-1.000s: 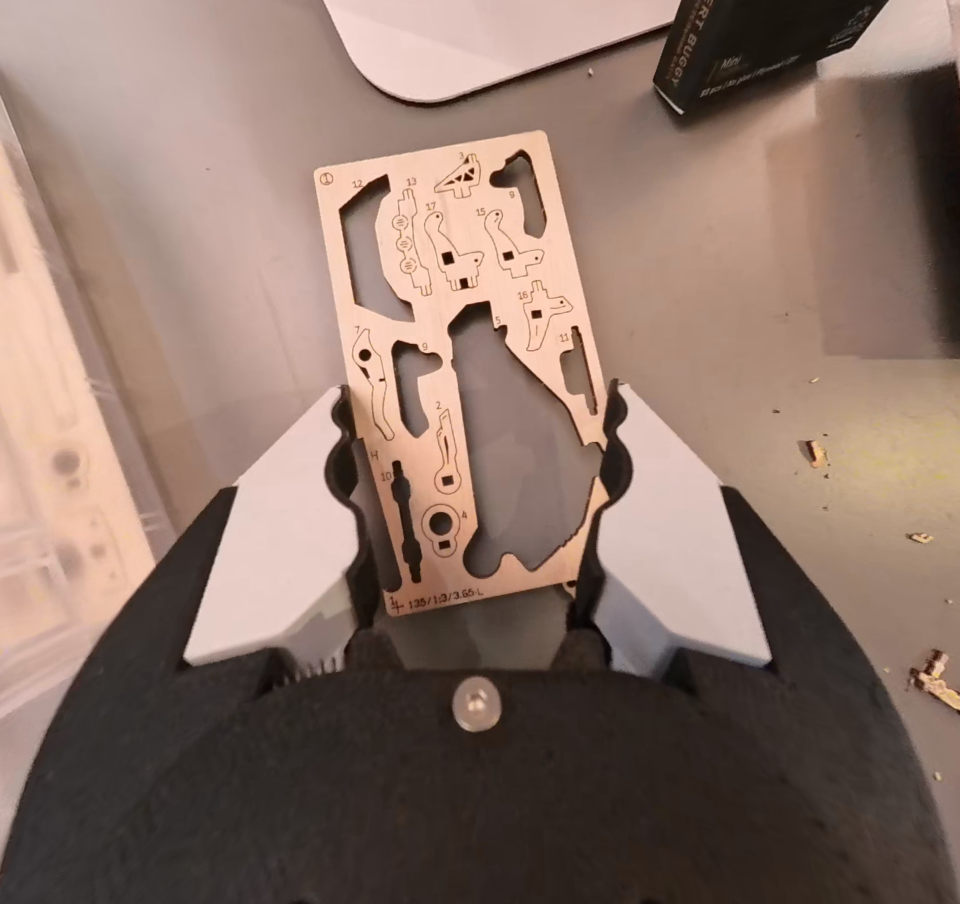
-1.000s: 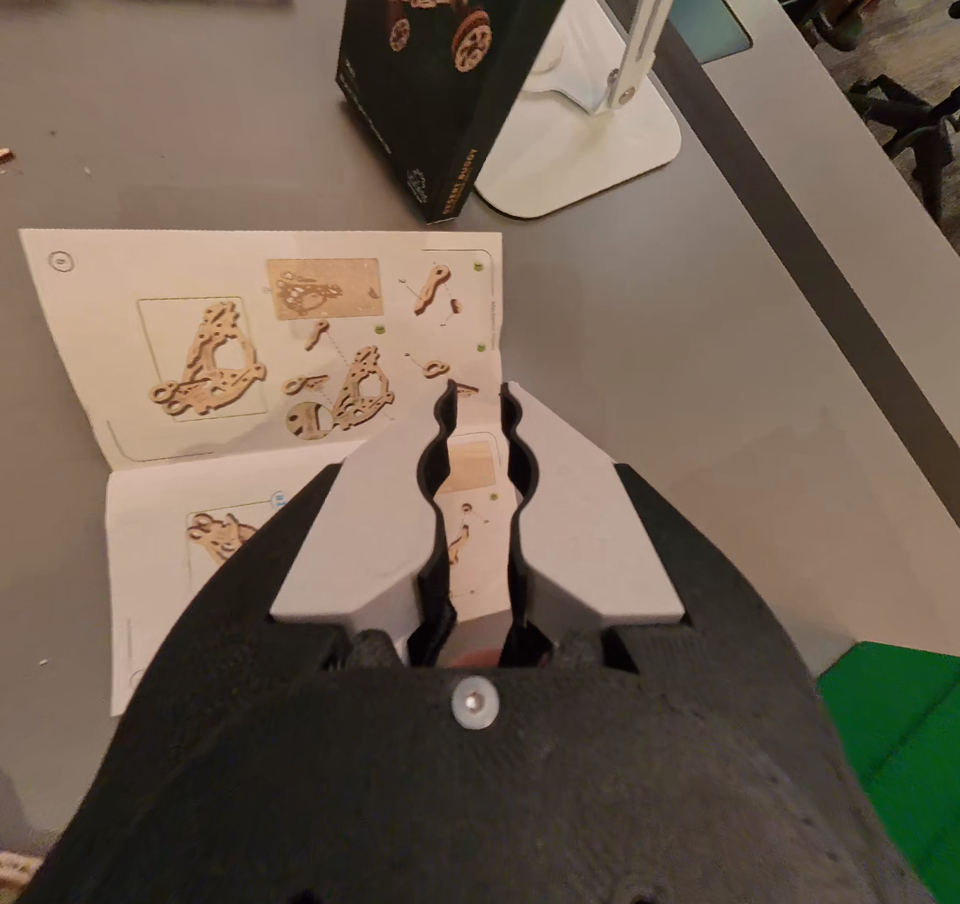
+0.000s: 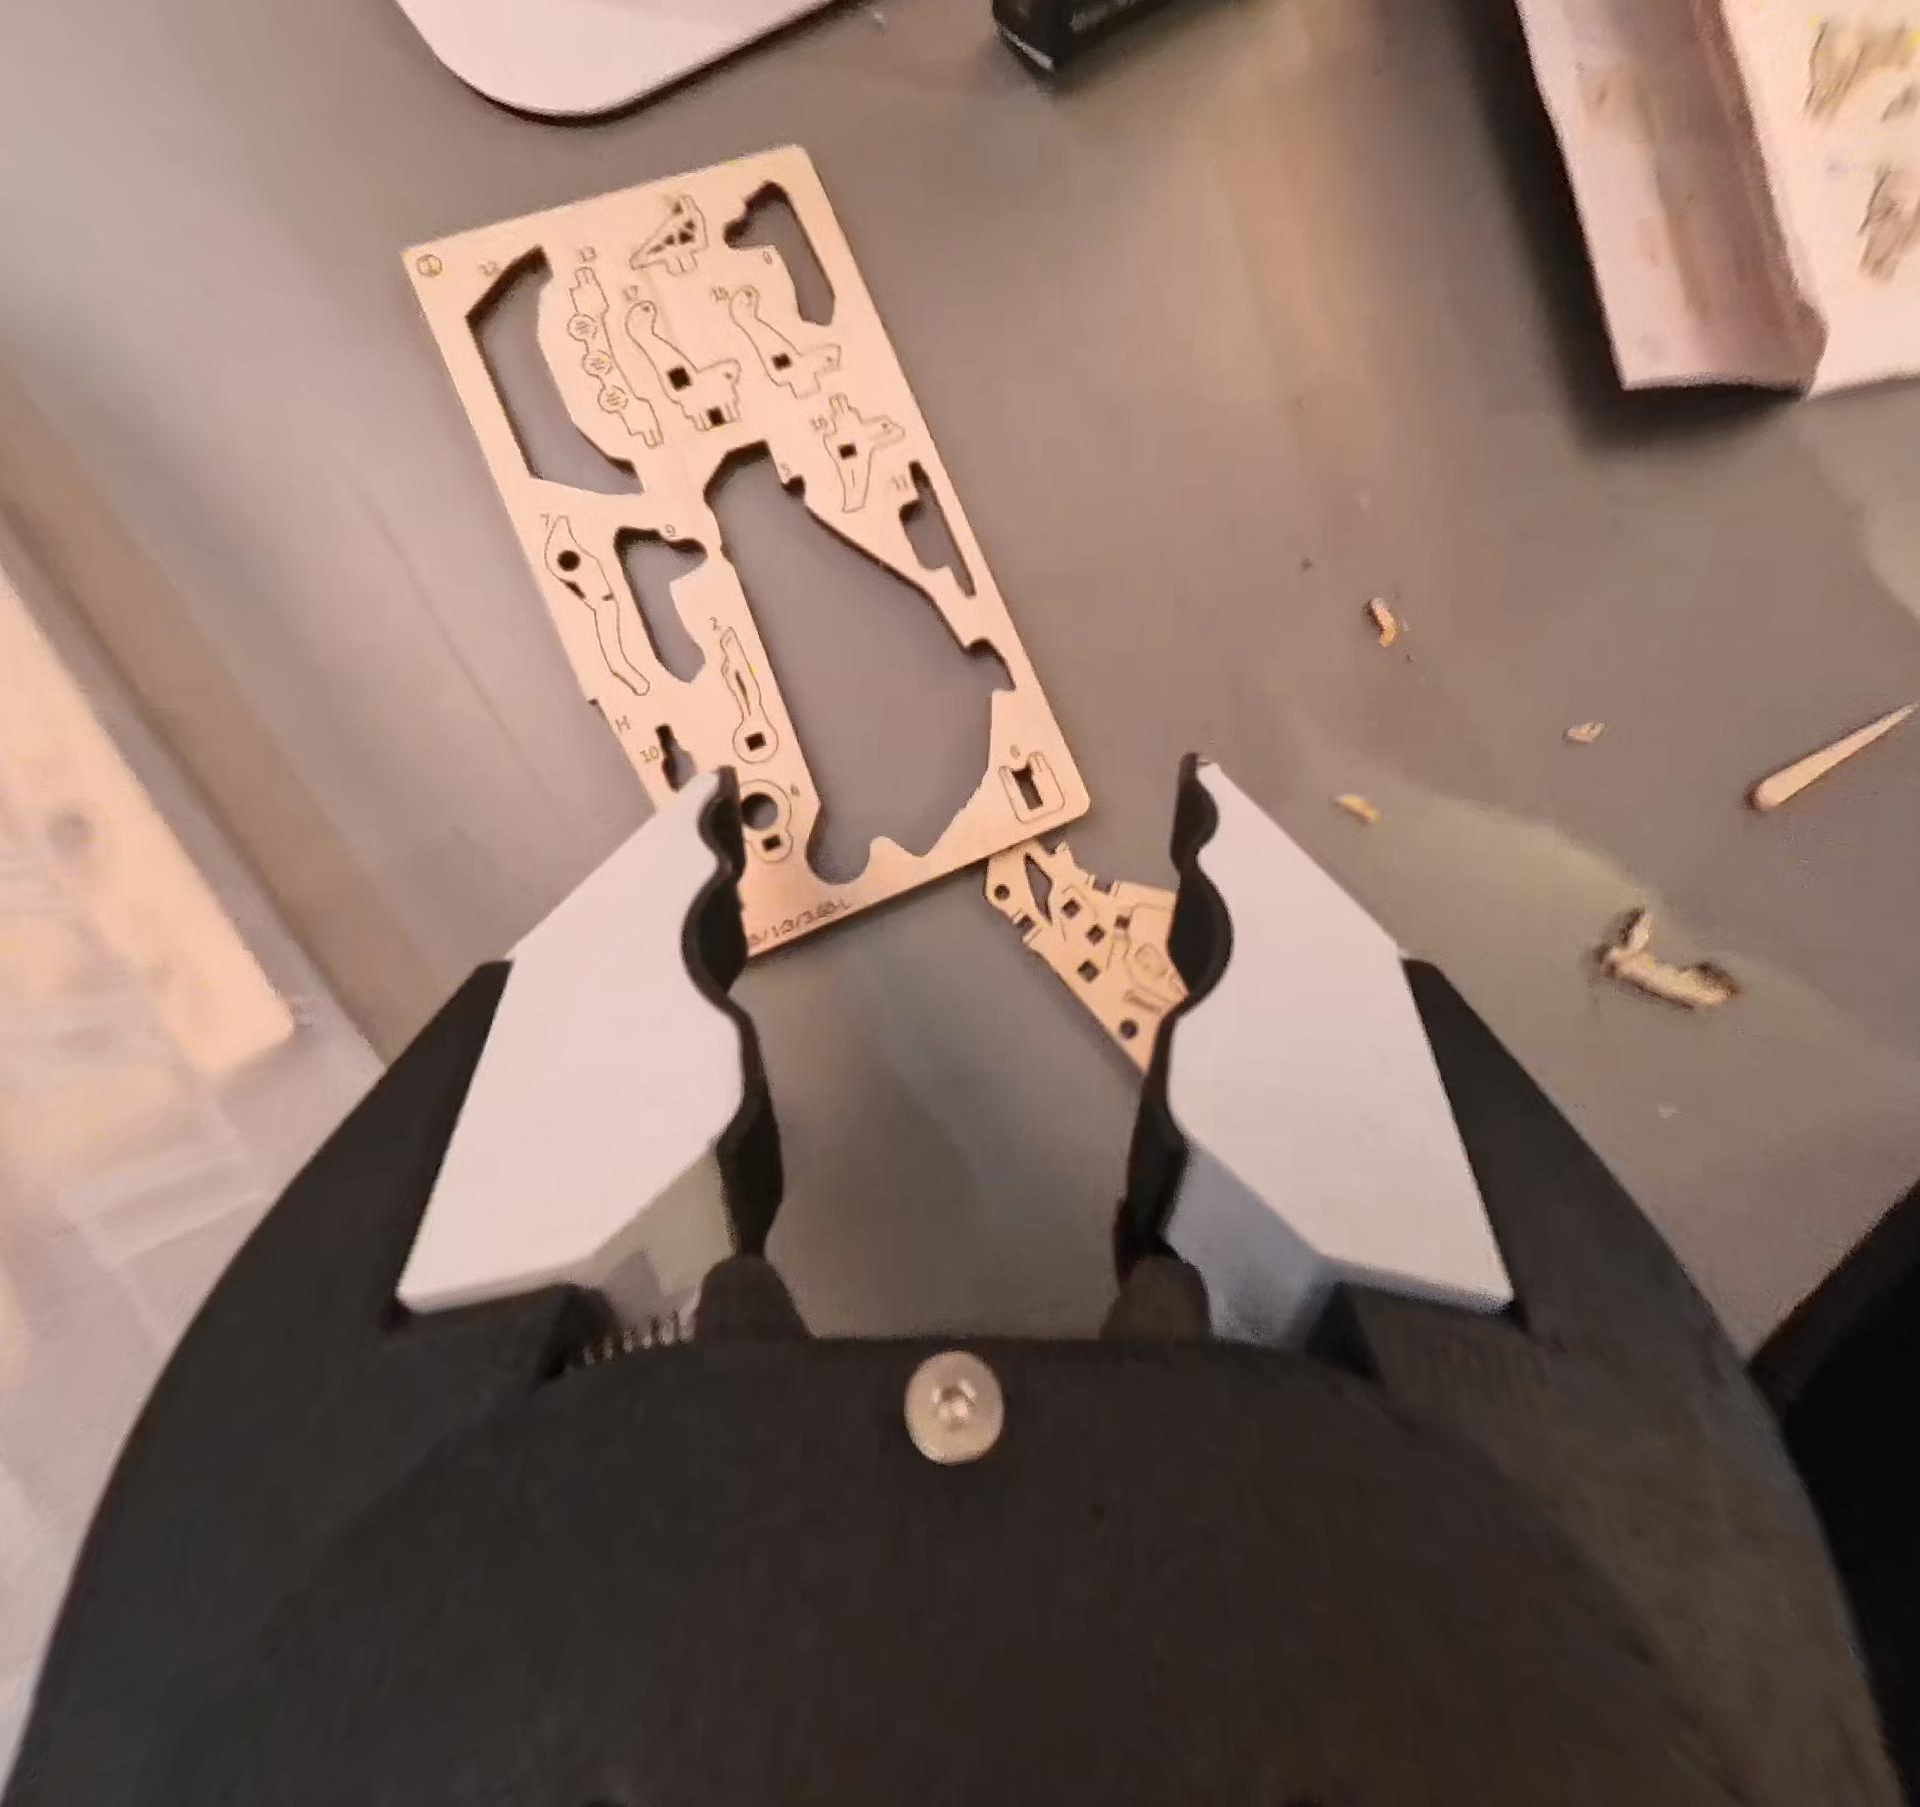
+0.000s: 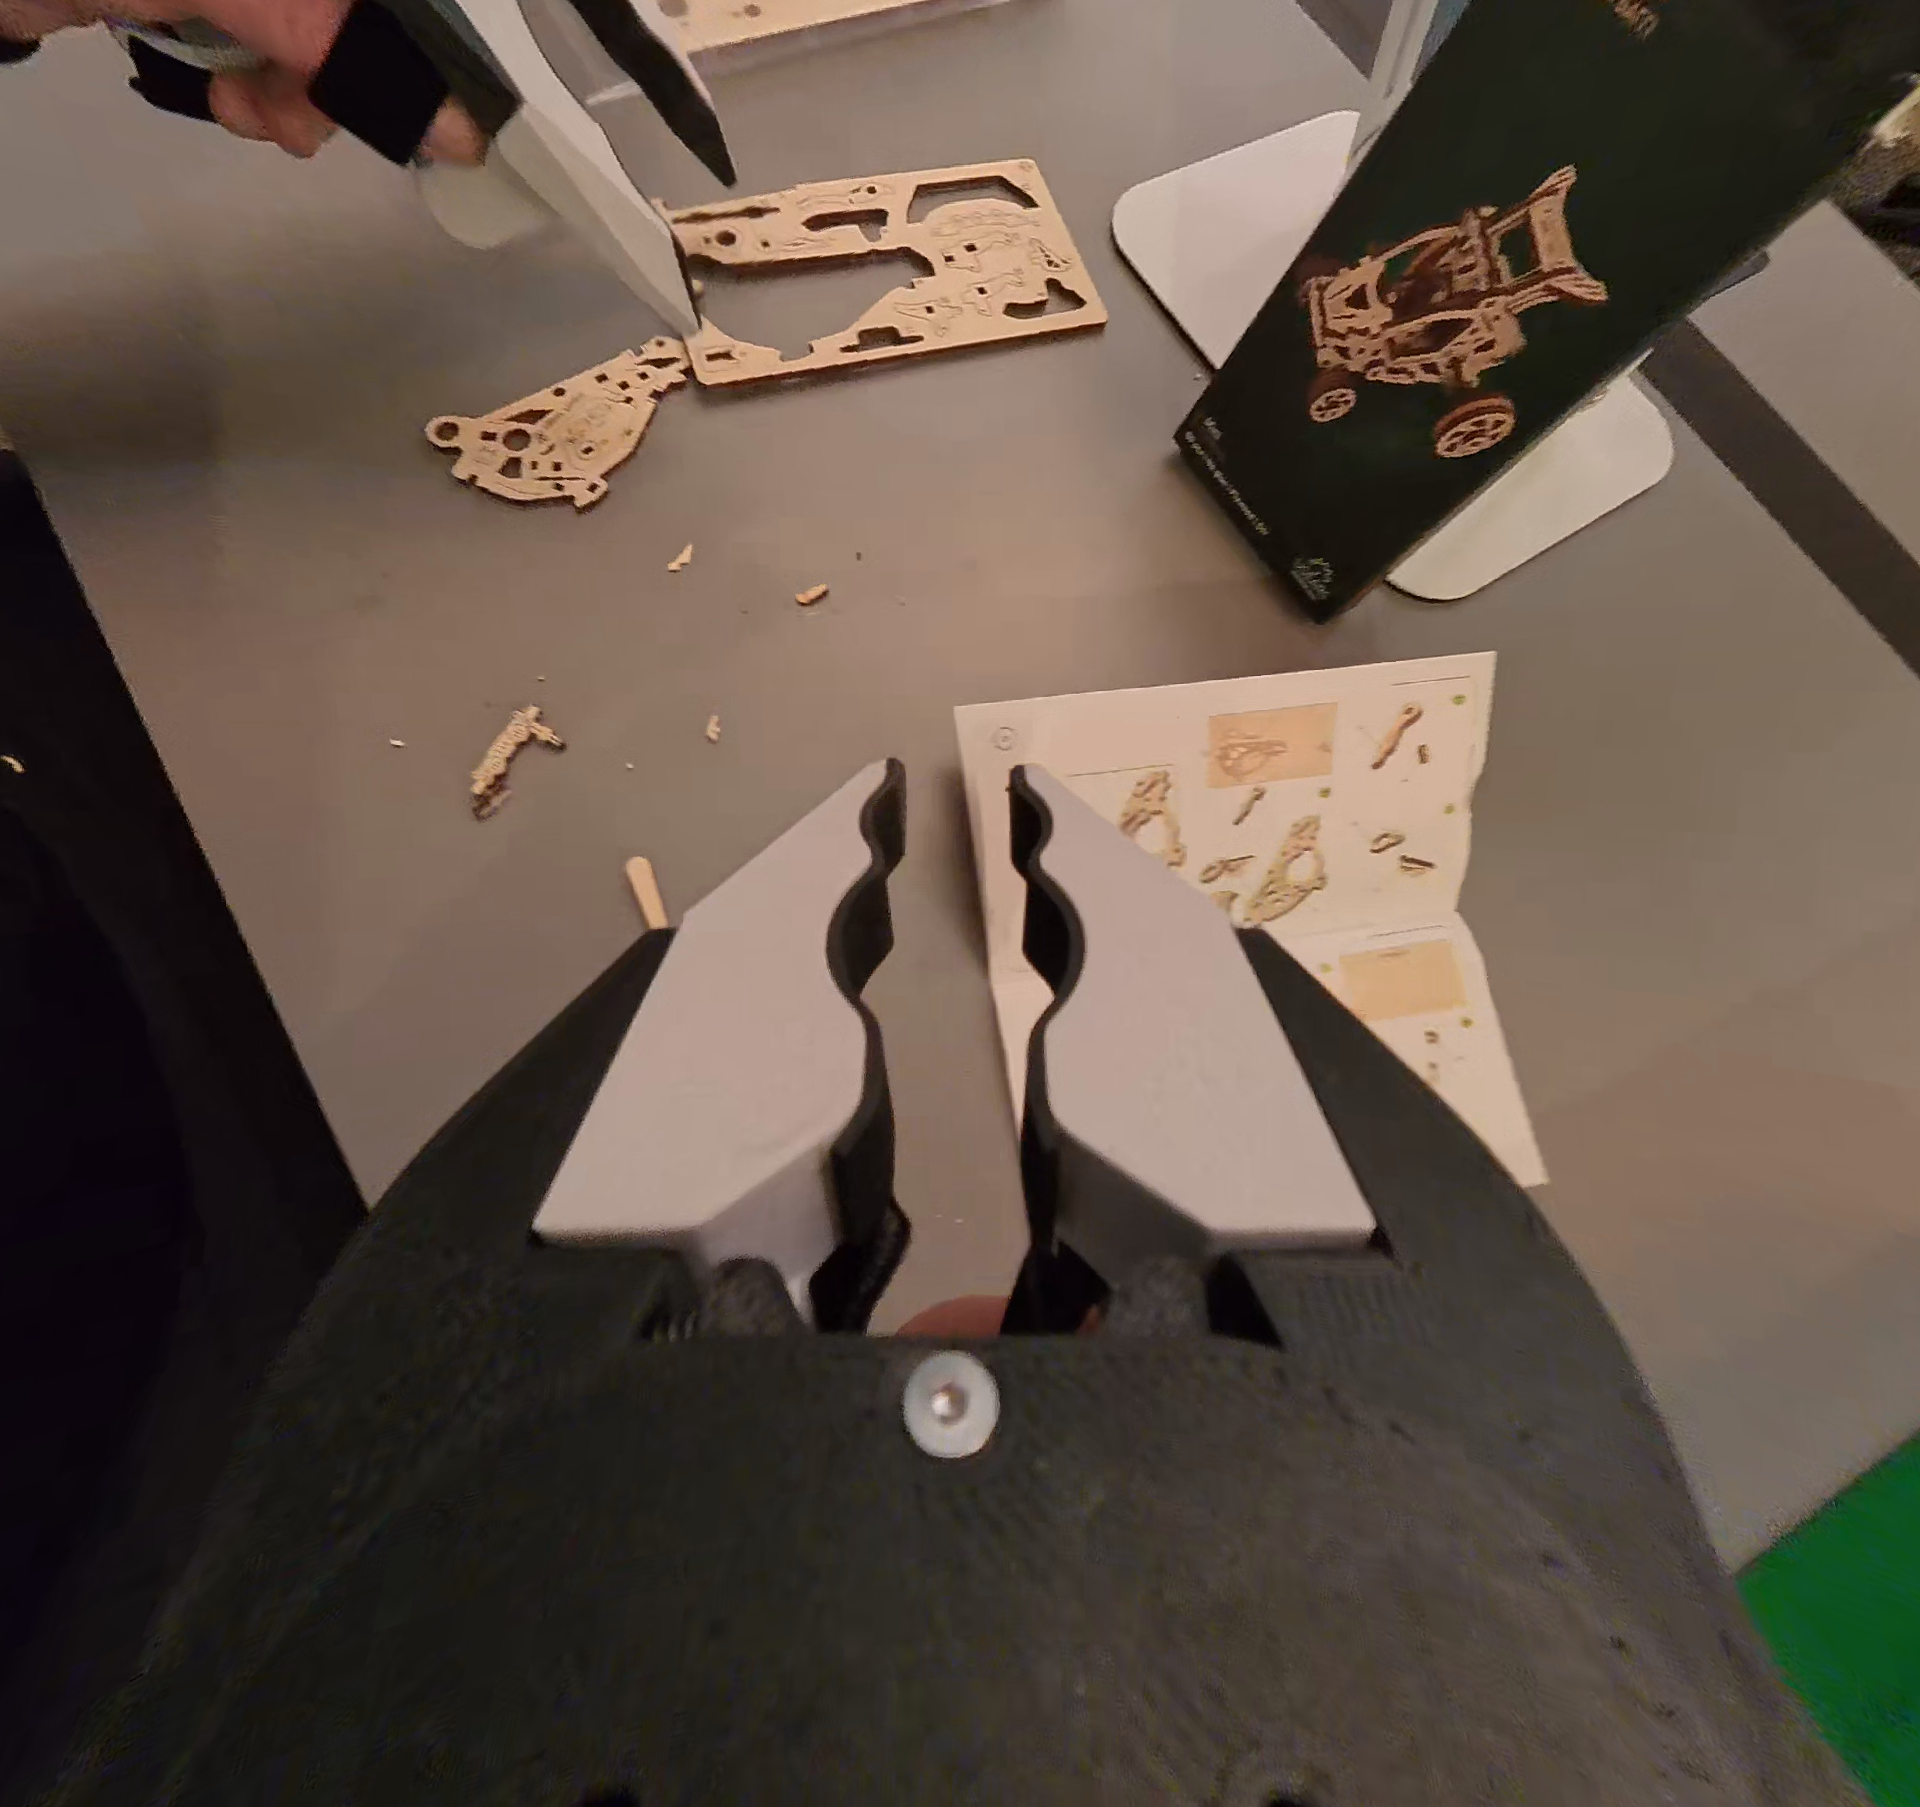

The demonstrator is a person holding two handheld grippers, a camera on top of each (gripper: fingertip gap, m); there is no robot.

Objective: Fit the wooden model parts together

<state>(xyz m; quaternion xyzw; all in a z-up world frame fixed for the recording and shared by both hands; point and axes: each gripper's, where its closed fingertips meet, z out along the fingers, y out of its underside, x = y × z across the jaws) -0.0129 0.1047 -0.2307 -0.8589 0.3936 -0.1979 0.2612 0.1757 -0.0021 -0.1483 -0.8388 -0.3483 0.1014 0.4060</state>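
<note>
The left gripper (image 3: 951, 801) has let go of the wooden sheet (image 3: 727, 531), which now lies flat on the table (image 3: 1299, 386)

An office-like hobby workspace: a plain grey bench (image 4: 1039, 531) carries a laser-cut wooden parts sheet (image 4: 883, 271), a folded instruction leaflet (image 4: 1299, 822), a dark kit box (image 4: 1507, 251), a white stand base (image 4: 1195, 240) and wood scraps (image 4: 509, 755).

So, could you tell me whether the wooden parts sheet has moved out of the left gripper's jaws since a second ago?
Yes. The wooden parts sheet now lies flat on the grey table, ahead of the open left gripper.
</note>
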